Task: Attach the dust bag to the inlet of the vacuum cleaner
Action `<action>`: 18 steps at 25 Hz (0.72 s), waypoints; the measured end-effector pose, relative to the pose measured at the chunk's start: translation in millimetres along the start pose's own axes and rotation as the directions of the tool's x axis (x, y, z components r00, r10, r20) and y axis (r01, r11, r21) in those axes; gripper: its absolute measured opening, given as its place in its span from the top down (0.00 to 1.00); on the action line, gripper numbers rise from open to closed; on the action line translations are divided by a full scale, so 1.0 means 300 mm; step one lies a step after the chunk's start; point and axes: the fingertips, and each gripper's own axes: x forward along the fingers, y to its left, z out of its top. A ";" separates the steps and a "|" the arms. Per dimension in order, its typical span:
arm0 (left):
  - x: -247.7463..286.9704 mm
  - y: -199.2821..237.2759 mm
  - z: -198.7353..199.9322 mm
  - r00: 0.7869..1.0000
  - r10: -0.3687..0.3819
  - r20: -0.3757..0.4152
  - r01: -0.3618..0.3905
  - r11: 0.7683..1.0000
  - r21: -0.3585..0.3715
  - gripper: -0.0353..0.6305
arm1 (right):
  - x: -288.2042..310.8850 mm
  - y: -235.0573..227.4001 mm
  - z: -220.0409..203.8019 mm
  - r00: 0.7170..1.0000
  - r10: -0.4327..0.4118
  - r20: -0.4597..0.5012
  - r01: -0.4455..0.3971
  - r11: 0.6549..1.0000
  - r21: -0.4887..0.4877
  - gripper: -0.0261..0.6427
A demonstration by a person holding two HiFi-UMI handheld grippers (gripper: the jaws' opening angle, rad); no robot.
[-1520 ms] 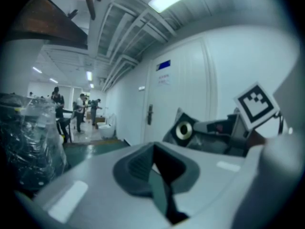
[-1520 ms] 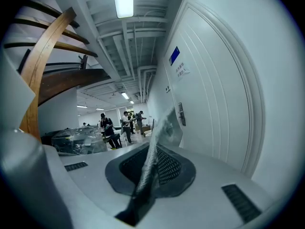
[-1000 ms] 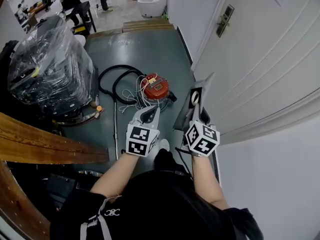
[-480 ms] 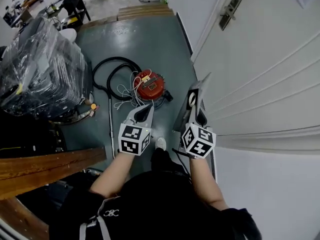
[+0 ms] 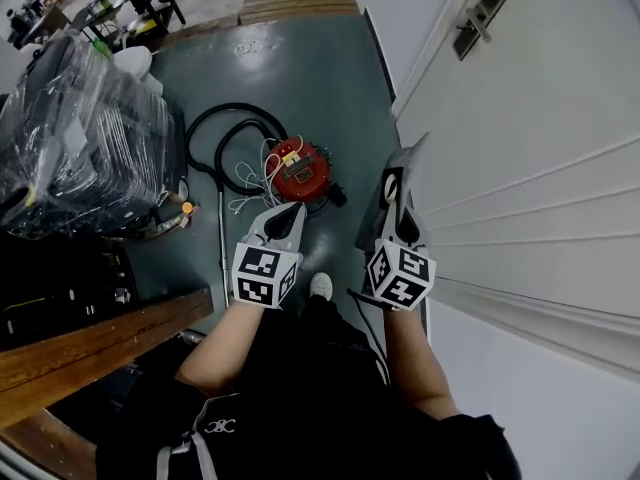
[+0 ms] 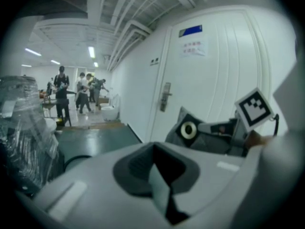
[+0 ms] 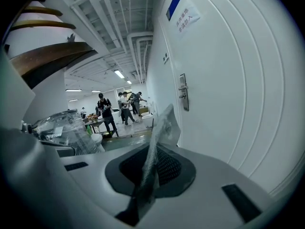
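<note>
The red vacuum cleaner (image 5: 302, 173) sits on the dark green floor ahead of me. My left gripper (image 5: 294, 214) hovers just short of it, shut and empty; in its own view the jaws (image 6: 157, 174) meet with nothing between them. To the right, my right gripper (image 5: 394, 214) is shut on the grey dust bag (image 5: 378, 206), whose black collar with a round hole (image 5: 392, 190) faces up. In the right gripper view a thin edge of the bag (image 7: 159, 132) rises from between the closed jaws. The bag (image 6: 191, 130) also shows in the left gripper view.
A black hose (image 5: 222, 140) loops left of the vacuum, with a white cord (image 5: 252, 194) and a metal wand (image 5: 221, 258) beside it. A plastic-wrapped stack (image 5: 80, 138) stands at left, wooden boards (image 5: 90, 340) at lower left, a white door (image 5: 520, 148) at right. People stand far off.
The person has stepped forward. Both grippers have moved ahead and a little lower, closer to the vacuum cleaner, the right one still carrying the bag.
</note>
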 end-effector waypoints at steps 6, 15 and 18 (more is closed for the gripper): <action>0.071 0.057 -0.032 0.999 -0.018 -0.042 0.017 1.000 -0.021 0.95 | 0.067 0.002 -0.041 0.998 -0.011 -0.059 0.012 1.000 0.008 0.94; 0.340 0.280 -0.200 0.985 -0.098 -0.142 0.098 0.995 -0.002 0.95 | 0.243 0.011 -0.204 0.988 -0.081 -0.132 0.085 0.996 0.025 0.94; 0.473 0.354 -0.321 0.971 -0.116 -0.207 0.125 0.992 0.031 0.95 | 0.336 0.007 -0.314 0.982 -0.109 -0.157 0.116 0.993 0.032 0.94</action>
